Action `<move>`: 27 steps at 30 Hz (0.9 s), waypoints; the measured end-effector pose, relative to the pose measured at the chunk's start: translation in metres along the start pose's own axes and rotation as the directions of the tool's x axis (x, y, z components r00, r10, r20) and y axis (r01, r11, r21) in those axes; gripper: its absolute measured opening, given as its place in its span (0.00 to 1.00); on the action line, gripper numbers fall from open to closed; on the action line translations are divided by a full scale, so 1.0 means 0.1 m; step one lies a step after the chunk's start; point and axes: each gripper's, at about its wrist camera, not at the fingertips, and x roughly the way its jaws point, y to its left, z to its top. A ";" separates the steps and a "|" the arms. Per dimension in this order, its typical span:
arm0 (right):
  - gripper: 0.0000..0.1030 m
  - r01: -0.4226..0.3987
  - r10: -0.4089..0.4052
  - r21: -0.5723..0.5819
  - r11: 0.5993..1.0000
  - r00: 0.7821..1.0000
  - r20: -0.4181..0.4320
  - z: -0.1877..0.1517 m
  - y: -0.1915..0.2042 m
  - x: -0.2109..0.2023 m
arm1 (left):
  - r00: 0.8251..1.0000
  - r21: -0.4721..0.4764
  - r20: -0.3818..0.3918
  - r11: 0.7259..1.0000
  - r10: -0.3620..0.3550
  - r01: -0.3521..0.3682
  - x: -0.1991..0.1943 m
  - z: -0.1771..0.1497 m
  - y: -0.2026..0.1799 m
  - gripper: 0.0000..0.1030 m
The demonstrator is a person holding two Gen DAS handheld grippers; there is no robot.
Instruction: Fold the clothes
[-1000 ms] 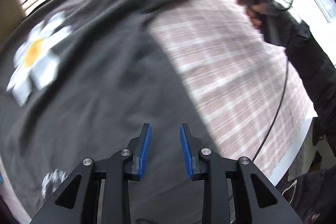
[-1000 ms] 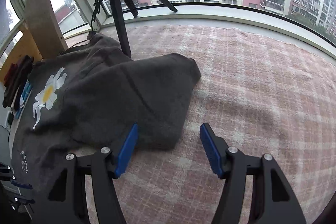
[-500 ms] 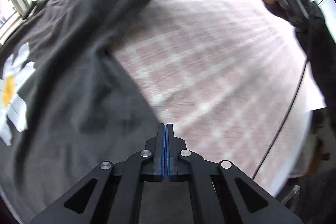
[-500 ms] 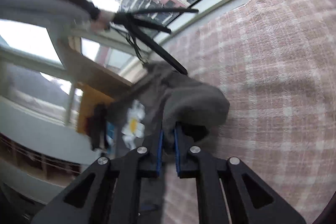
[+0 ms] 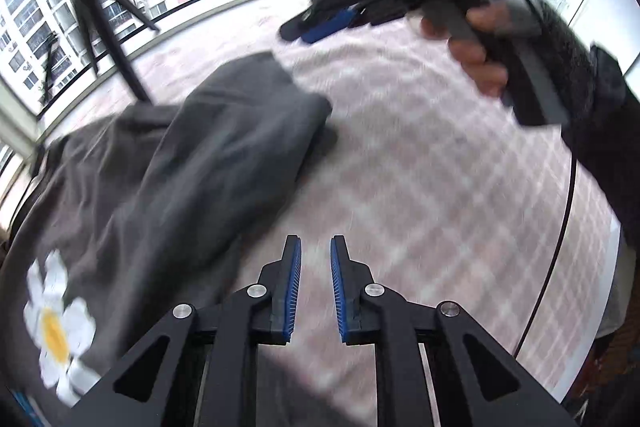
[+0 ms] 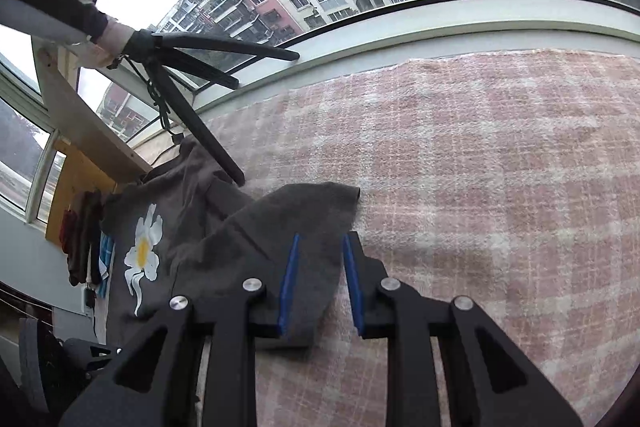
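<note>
Our left gripper [image 5: 315,283] has just been opening, fingers slightly apart over the pink checked blanket [image 5: 420,195], nothing between them. Our right gripper [image 6: 319,283] too has eased apart, fabric between its fingers unpressed. Beyond lies the dark grey daisy-print sweatshirt [image 6: 240,247], soft and floppy, probably best pinched at a sleeve cuff or hem.

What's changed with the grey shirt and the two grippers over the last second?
Both grippers closed on the grey shirt, carried its sleeve over onto the body, then let go: the left gripper and right gripper have just been opening, nothing pinched between the pads. The flower print side, pink plaid blanket and tripod stayed put.
</note>
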 end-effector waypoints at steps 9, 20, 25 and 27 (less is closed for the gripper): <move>0.22 0.026 -0.026 -0.034 0.999 1.000 -0.014 0.10 -0.12 0.19 | 0.999 0.141 -0.049 0.990 0.016 -0.009 0.45 0.43 -0.10 0.14; 0.22 -0.030 0.030 -0.017 0.999 0.999 -0.009 0.10 -0.19 0.16 | 0.996 0.246 -0.062 0.968 0.057 -0.040 0.62 0.68 -0.09 0.04; 0.22 -0.038 0.038 -0.004 0.999 0.999 -0.010 0.08 -0.22 0.14 | 0.997 0.158 -0.047 0.985 -0.059 0.066 0.50 0.70 0.09 0.02; 0.22 -0.058 0.058 0.008 0.998 0.998 -0.007 0.07 -0.23 0.11 | 0.987 0.077 -0.004 0.984 -0.163 0.163 0.28 0.69 0.20 0.02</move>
